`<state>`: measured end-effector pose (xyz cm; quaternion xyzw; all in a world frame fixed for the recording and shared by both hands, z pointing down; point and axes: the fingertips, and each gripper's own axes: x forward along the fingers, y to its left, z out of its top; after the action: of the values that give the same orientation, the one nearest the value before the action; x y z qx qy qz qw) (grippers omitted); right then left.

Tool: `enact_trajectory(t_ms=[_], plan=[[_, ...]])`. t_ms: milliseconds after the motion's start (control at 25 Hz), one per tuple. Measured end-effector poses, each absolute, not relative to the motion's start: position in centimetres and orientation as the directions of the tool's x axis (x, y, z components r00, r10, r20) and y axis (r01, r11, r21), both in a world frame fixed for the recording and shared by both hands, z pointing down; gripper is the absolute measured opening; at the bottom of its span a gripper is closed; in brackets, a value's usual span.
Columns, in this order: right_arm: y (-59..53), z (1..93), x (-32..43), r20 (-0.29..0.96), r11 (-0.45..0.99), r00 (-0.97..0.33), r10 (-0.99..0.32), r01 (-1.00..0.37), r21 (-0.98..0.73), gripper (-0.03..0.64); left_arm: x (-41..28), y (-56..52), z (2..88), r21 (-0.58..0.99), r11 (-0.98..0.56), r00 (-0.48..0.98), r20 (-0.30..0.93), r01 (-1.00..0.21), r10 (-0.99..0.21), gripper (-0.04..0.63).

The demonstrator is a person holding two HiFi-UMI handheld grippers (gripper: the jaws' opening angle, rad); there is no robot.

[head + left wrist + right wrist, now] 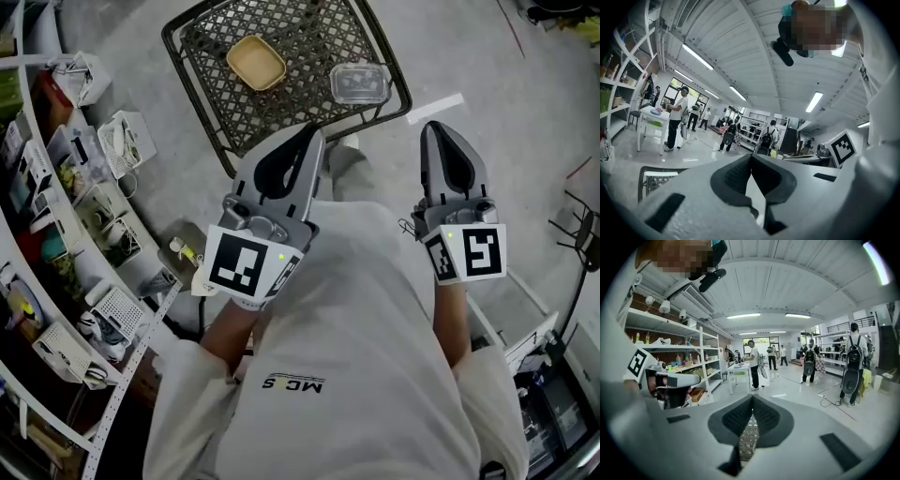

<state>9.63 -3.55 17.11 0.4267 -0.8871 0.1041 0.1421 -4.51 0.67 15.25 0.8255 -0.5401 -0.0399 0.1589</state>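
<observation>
Tan dish lies left of the clear lidded box on the far mesh table; your left gripper and right gripper hang nearer, touching neither; both jaws pressed together, empty.

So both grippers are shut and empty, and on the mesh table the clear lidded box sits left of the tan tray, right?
Not quite: the head view shows the clear lidded box right of the tan tray, not left. Both do sit on the mesh table, and the left gripper and right gripper are shut and empty.
</observation>
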Motion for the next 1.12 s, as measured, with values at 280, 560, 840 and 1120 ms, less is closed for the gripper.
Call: enact_trajectory(t_ms=[280, 560, 840, 1120], plan=[[-6.4, 20.2, 10.4, 0.393, 0.617, -0.588, -0.707, -0.784, -0.062, 0.017, -4.0, -1.7, 16.8, 0.285, -0.355, 0.405, 0.142, -0.890, -0.903, 0.025], [-9.1, 21.5, 10.8, 0.384, 0.626, -0.599, -0.703, -0.777, -0.066, 0.017, -2.3, -3.9, 18.0, 0.290, -0.366, 0.425, 0.173, -0.884, -0.889, 0.025], [-12.0, 25.4, 11.8, 0.429, 0.608, -0.582, -0.691, -0.789, -0.090, 0.017, -1.8, -6.1, 21.3, 0.291, -0.342, 0.413, 0.235, -0.893, -0.880, 0.025], [-14.0, 29.6, 10.3, 0.481, 0.667, -0.622, -0.617, -0.738, -0.099, 0.018, -2.1, -8.3, 25.0, 0.294, -0.311, 0.393, 0.283, -0.904, -0.875, 0.025]])
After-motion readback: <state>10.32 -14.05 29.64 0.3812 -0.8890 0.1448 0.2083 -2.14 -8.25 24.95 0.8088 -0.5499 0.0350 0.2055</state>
